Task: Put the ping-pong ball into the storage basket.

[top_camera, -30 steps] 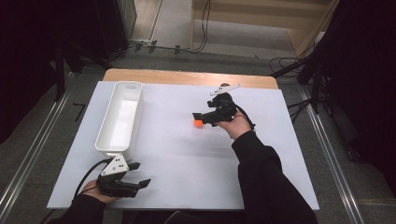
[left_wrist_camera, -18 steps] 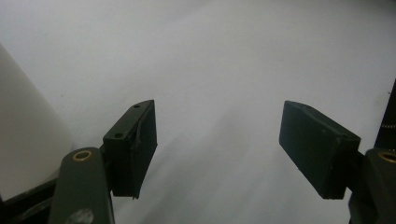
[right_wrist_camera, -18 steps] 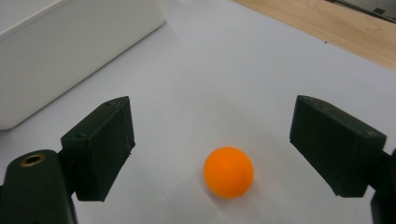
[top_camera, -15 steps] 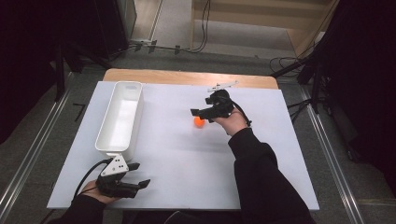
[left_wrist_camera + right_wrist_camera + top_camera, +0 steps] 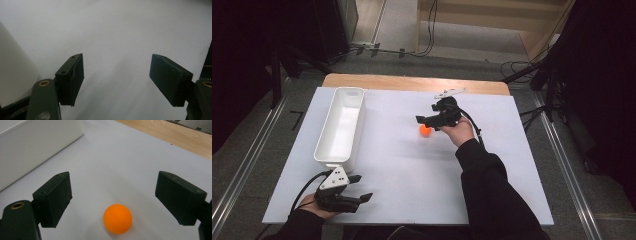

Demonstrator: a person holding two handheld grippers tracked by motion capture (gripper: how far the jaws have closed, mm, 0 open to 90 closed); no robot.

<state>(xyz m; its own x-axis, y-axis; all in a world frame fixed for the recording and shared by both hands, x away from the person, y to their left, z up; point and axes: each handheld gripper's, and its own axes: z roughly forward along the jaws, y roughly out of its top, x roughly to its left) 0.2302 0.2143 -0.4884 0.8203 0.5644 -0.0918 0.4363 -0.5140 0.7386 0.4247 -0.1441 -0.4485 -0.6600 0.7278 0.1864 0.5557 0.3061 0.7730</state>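
Tray (image 5: pixel 340 131), white, long and narrow, standing on the left part of the white tabletop (image 5: pixel 402 165), running from near the far edge toward the near side. Just in front of its near end, left gripper (image 5: pixel 360 188) held low over the tabletop, jaws spread wide with nothing between them; in the left gripper view, bare white surface between the jaws and a curved white wall of the tray at the left edge. Farther right, past the middle, small orange ball (image 5: pixel 425 130) resting on the tabletop, well apart from the tray. Just beside and slightly behind it, right gripper (image 5: pixel 424 120), jaws likewise spread wide and pointed toward the tray, not touching the ball. In the right gripper view, ball (image 5: pixel 117 219) low between the two jaws, clear of both.
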